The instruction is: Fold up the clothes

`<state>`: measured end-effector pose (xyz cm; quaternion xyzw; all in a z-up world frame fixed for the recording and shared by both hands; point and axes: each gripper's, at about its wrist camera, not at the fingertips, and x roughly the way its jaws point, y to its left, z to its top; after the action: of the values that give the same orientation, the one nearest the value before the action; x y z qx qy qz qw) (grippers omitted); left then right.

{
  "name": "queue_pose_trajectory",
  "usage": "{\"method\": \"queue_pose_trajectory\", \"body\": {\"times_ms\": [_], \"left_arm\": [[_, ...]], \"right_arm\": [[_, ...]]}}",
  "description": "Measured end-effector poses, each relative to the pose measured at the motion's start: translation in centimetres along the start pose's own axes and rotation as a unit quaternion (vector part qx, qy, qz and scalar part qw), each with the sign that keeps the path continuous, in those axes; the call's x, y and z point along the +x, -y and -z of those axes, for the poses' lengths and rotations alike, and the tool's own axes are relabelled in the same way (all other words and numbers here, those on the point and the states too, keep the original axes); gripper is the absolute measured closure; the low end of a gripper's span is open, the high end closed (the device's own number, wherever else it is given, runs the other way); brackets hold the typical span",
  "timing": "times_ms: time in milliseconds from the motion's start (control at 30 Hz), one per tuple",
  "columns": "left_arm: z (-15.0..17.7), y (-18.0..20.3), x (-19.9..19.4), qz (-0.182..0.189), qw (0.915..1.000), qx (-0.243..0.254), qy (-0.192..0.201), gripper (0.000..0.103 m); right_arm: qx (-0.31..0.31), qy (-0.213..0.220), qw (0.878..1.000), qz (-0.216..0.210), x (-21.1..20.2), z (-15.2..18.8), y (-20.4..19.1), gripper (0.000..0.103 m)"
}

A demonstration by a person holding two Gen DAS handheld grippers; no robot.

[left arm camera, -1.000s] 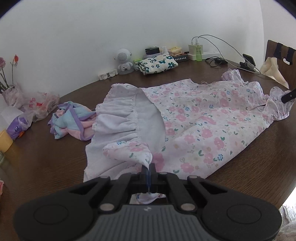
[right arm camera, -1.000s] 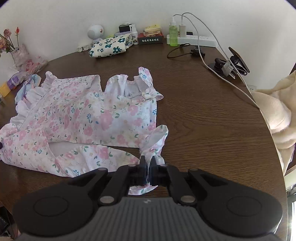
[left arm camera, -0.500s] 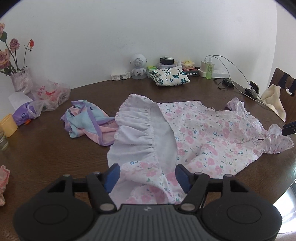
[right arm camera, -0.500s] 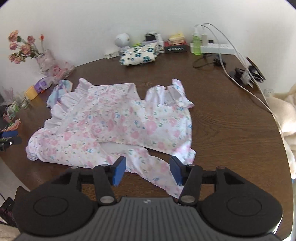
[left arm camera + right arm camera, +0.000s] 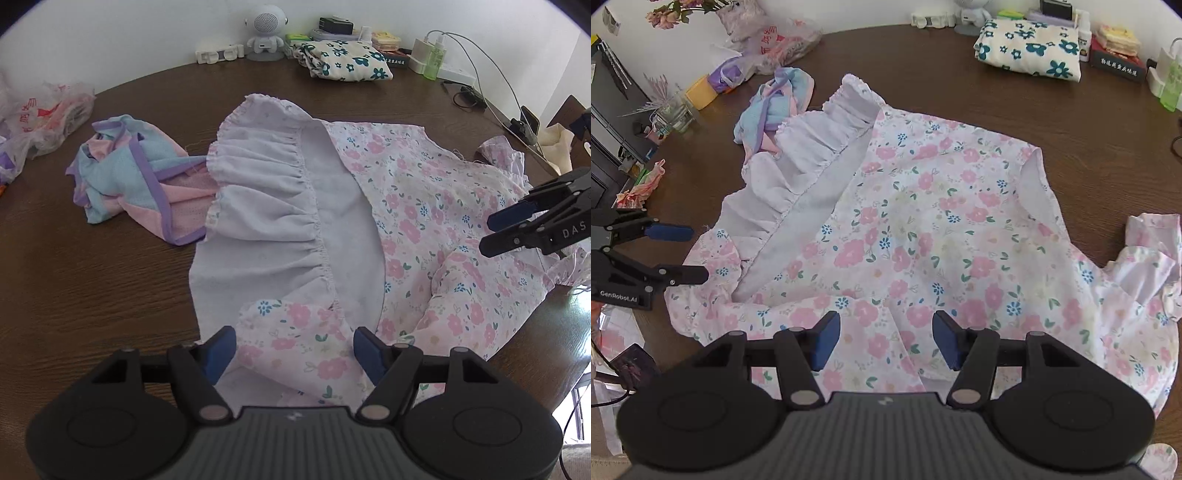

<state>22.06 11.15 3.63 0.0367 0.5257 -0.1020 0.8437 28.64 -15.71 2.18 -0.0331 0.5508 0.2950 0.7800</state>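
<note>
A pink floral dress (image 5: 424, 206) with a pale lilac ruffled underside (image 5: 266, 206) lies spread on the brown round table (image 5: 92, 288). Its near edge is turned over onto itself. My left gripper (image 5: 293, 350) hangs open above the turned hem at the dress's near left; the cloth lies below the blue pads (image 5: 221, 350), not pinched. My right gripper (image 5: 884, 339) is open too, over the floral front (image 5: 923, 229), with loose cloth beneath it. Each gripper shows in the other view: the right gripper (image 5: 509, 229) at the dress's right side, the left gripper (image 5: 683, 254) at its left edge.
A crumpled blue, pink and purple garment (image 5: 136, 177) lies left of the dress. At the table's back stand a folded cream cloth with teal flowers (image 5: 343, 61), a white robot-shaped speaker (image 5: 264, 31), a green bottle (image 5: 434, 59), a power strip with cables (image 5: 458, 72) and a plastic bag (image 5: 44, 114).
Both grippers were shut on edges of the dress a second ago. They opened and let the cloth drop, then moved in over the dress and tipped downward.
</note>
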Motion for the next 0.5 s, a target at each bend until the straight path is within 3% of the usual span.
{"method": "queue_pose_trajectory", "body": {"times_ms": [133, 200, 233, 267, 300, 333, 367, 500], "left_arm": [[0.1, -0.6, 0.9, 0.018, 0.9997, -0.005, -0.015, 0.035], [0.2, -0.7, 1.2, 0.026, 0.9994, -0.009, -0.021, 0.037], [0.2, -0.6, 1.2, 0.031, 0.9993, -0.008, -0.021, 0.043], [0.3, -0.5, 1.1, 0.036, 0.9991, -0.006, -0.022, 0.048], [0.3, -0.4, 1.1, 0.041, 0.9989, -0.005, -0.022, 0.067], [0.4, -0.4, 1.0, 0.047, 0.9987, -0.004, -0.022, 0.092], [0.6, -0.1, 0.8, 0.054, 0.9983, -0.001, -0.02, 0.1], [1.7, 1.4, -1.1, 0.041, 0.9986, 0.03, 0.016, 0.101]], "right_arm": [[0.028, -0.023, 0.999, -0.024, 1.8, -0.7, 0.8, 0.046], [0.047, -0.036, 0.997, -0.049, 2.3, -0.8, 1.2, 0.054], [0.054, -0.04, 0.996, -0.058, 2.4, -0.7, 1.3, 0.061], [0.059, -0.044, 0.995, -0.067, 2.4, -0.7, 1.3, 0.076], [0.06, -0.042, 0.994, -0.075, 2.2, -0.6, 1.2, 0.089], [0.059, -0.04, 0.994, -0.083, 1.8, -0.5, 1.1, 0.092], [0.052, -0.035, 0.994, -0.088, 1.2, -0.2, 0.9, 0.096], [0.024, -0.011, 0.994, -0.109, -1.4, 1.4, -0.2, 0.102]]}}
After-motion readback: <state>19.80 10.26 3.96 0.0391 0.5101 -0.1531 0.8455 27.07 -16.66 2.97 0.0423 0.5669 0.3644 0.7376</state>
